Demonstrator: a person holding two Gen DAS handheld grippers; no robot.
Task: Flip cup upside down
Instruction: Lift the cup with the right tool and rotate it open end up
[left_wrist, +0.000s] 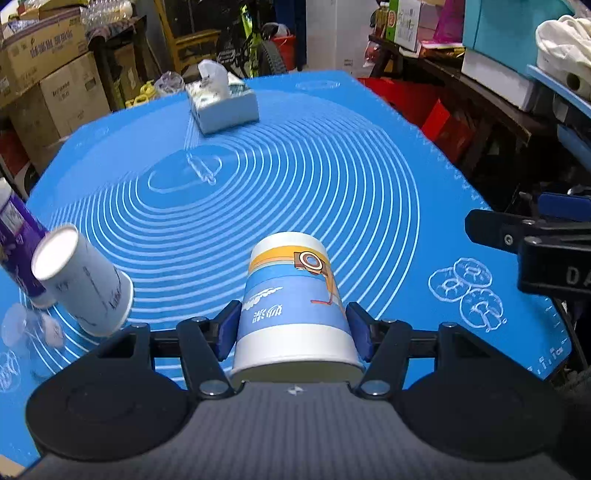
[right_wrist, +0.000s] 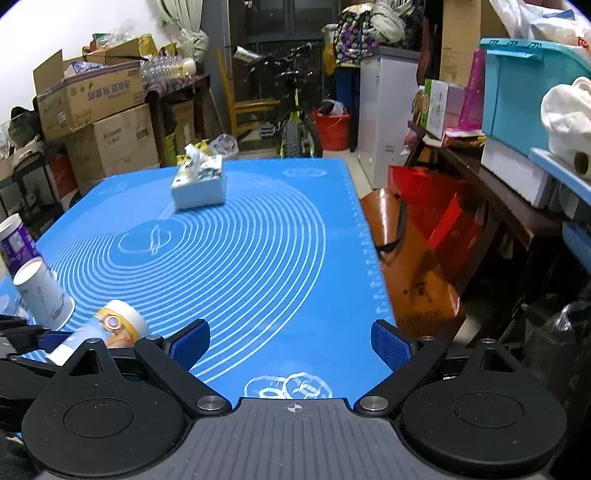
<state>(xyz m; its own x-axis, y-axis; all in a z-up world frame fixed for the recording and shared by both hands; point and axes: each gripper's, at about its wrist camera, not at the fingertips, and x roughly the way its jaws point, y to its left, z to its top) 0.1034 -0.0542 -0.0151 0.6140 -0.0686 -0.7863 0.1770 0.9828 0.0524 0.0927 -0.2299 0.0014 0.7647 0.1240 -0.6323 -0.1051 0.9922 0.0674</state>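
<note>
On mat (left_wrist: 332, 177) near edge | left claw (left_wrist: 291, 328) clamps cup (left_wrist: 295, 295) | right claw (right_wrist: 290, 345) agape

Left wrist view: set low over the near edge of the blue mat (left_wrist: 332, 177), facing along the fingers toward the tissue box (left_wrist: 221, 107) at the far end, very near the printed cup (left_wrist: 295, 306). Right wrist view: set right of that cup (right_wrist: 110, 328), a little higher and farther back, facing the same box (right_wrist: 199, 184). Shared by both: mat (right_wrist: 277, 240), box, printed cup, white cup (left_wrist: 85, 284) (right_wrist: 44, 293), donut print near the box-opposite edge.
</note>
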